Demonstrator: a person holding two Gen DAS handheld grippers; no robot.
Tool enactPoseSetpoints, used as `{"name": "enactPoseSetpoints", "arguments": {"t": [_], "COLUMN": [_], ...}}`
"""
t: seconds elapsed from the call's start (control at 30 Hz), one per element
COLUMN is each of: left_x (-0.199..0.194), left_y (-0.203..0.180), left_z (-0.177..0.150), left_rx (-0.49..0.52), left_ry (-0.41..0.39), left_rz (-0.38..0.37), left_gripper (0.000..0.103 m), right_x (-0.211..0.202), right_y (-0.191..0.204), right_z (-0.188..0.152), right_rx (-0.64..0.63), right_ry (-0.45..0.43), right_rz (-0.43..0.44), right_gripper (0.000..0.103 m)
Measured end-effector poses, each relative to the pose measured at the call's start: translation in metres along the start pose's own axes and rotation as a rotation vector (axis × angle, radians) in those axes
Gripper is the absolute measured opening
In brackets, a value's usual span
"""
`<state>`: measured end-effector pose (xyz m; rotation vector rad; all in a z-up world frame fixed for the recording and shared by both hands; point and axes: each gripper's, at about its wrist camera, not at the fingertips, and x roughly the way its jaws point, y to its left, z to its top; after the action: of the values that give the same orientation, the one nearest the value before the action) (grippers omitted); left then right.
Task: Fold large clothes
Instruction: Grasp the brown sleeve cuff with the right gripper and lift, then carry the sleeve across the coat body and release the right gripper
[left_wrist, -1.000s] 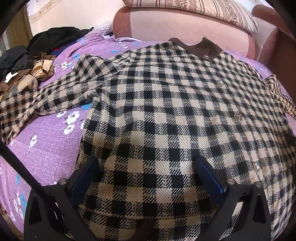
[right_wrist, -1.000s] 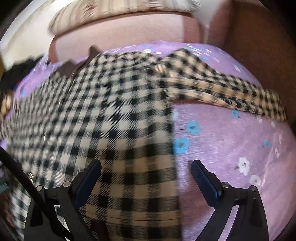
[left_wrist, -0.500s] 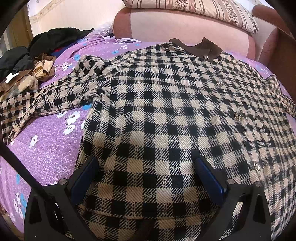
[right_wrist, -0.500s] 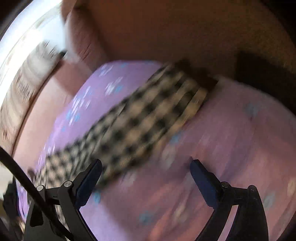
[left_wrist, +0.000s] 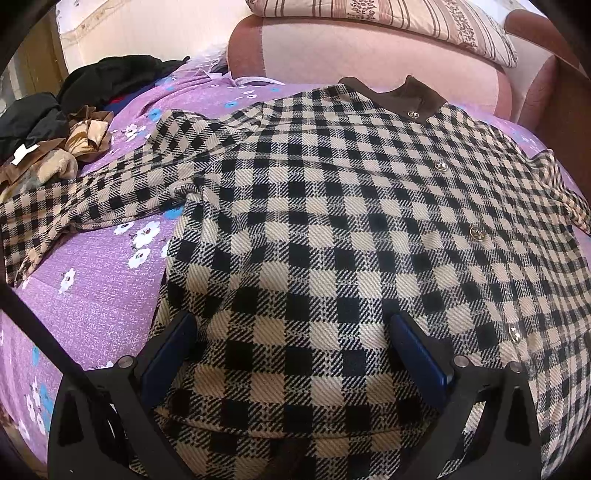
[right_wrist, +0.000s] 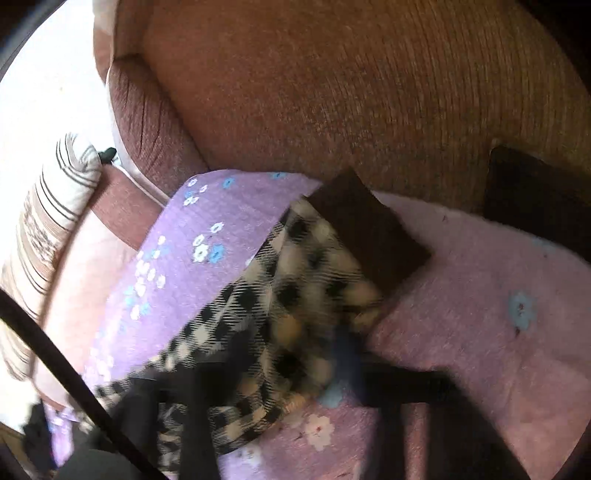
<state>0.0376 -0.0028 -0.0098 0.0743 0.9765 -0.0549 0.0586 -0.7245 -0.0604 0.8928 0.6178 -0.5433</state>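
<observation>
A black-and-beige checked coat (left_wrist: 332, 229) with a brown collar (left_wrist: 402, 94) and metal buttons lies spread flat on the purple flowered bedspread (left_wrist: 85, 295). My left gripper (left_wrist: 291, 354) is open, its blue pads resting over the coat's lower hem. In the right wrist view the coat's sleeve (right_wrist: 280, 306) ends in a brown cuff (right_wrist: 369, 232). My right gripper (right_wrist: 280, 354) is blurred; its fingers appear to be closing on the sleeve just behind the cuff.
A pile of dark and brown clothes (left_wrist: 55, 122) lies at the far left. A pink sofa back (left_wrist: 369, 51) with a striped pillow (left_wrist: 406, 18) stands behind. A brown corduroy armrest (right_wrist: 351, 92) rises just beyond the cuff.
My right gripper swung right from the coat's body to the sleeve end and narrowed its fingers around it. My left gripper has stayed still.
</observation>
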Motion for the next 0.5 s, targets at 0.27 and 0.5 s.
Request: {"name": "enactPoseSetpoints", "arguments": {"t": [0.27,0.5], "left_x": [-0.025,-0.027], "left_y": [0.005,0.03], "left_z": [0.005,0.027], "left_rx": [0.024,-0.009], "left_ry": [-0.131,-0.182], "left_rz": [0.042,0.065], "left_gripper": [0.103,0.103], "right_x": [-0.04,-0.051], "right_y": [0.071,0.216], "right_z": [-0.02,-0.123], "right_rx": [-0.124,-0.471], "right_ry": [-0.048,0.132], "right_rz": [0.109,0.392], "right_gripper": [0.009,0.009]}}
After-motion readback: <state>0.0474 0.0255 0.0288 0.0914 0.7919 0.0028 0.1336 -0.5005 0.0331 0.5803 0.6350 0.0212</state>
